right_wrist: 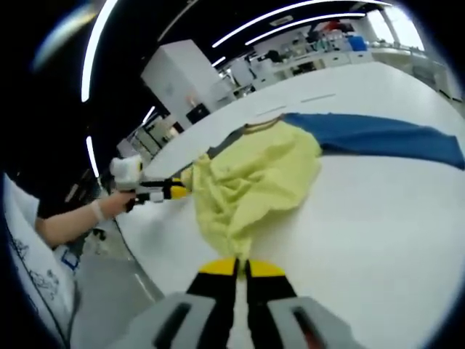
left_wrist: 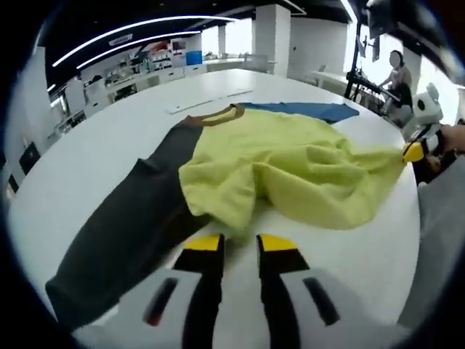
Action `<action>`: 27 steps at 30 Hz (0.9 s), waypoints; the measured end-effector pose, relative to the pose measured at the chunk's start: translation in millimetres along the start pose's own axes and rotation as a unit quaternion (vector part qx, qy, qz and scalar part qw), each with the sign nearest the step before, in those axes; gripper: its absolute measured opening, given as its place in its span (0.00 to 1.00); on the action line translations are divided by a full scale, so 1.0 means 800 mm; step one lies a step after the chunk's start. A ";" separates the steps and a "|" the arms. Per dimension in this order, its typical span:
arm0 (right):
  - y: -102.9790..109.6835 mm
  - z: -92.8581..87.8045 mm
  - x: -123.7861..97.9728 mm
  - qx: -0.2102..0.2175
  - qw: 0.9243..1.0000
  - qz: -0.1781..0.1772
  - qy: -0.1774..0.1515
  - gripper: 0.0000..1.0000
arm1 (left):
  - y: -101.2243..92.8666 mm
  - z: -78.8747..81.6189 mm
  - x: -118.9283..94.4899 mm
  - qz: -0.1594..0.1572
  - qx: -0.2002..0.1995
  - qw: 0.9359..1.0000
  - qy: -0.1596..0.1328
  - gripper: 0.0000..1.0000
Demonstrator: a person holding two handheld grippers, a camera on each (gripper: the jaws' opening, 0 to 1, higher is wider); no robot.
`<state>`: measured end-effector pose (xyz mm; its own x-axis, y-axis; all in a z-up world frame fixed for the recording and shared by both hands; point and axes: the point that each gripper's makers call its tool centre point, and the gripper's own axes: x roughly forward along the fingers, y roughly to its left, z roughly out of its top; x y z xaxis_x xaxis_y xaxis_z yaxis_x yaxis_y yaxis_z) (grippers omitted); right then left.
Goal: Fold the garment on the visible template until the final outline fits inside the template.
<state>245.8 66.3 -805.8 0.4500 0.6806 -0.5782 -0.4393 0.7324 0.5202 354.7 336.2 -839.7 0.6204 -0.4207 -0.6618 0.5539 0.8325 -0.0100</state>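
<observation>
The garment lies on a white table [left_wrist: 87, 167]. Its yellow body [left_wrist: 290, 160] is bunched and partly folded over, with a dark grey sleeve [left_wrist: 138, 218] stretched toward me and a blue sleeve [left_wrist: 305, 110] at the far side. My left gripper [left_wrist: 240, 243] stands open, its yellow tips just short of the yellow hem. It also appears as the left gripper [right_wrist: 178, 190] at the cloth's edge in the right gripper view. My right gripper [right_wrist: 241, 267] is shut on a pulled-out corner of the yellow body [right_wrist: 254, 182]. From the left gripper view, the right gripper [left_wrist: 414, 151] holds that stretched corner.
Pale strips [left_wrist: 211, 102] lie on the table beyond the collar. The blue sleeve [right_wrist: 378, 134] spreads over the white table [right_wrist: 363, 233]. A person's arm [right_wrist: 73, 218] holds the left gripper past the table edge. Another person [left_wrist: 398, 73] stands by equipment at the far right.
</observation>
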 end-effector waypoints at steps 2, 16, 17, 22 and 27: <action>-0.001 0.001 -0.002 0.001 1.000 -0.002 -0.002 0.00 | -0.006 0.001 -0.003 -0.004 -0.009 1.000 0.000 0.00; -0.020 0.006 -0.015 0.001 1.000 -0.019 -0.004 0.00 | -0.039 -0.027 -0.034 -0.061 -0.064 0.995 0.043 0.00; -0.022 0.006 -0.016 0.001 1.000 -0.021 -0.005 0.00 | -0.042 -0.029 -0.039 -0.071 -0.072 0.994 0.046 0.00; -0.031 0.003 -0.028 0.013 0.999 -0.028 -0.007 0.00 | -0.045 -0.038 -0.057 -0.085 -0.096 0.990 0.054 0.00; -0.037 -0.003 -0.037 0.019 0.999 -0.035 -0.006 0.00 | -0.054 -0.046 -0.076 -0.099 -0.143 0.983 0.061 0.00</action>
<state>243.8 24.5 -805.6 0.4877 0.6279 -0.6065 -0.3768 0.7781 0.5026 272.4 339.4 -826.6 0.4355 -0.5525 -0.7107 0.4676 0.8135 -0.3458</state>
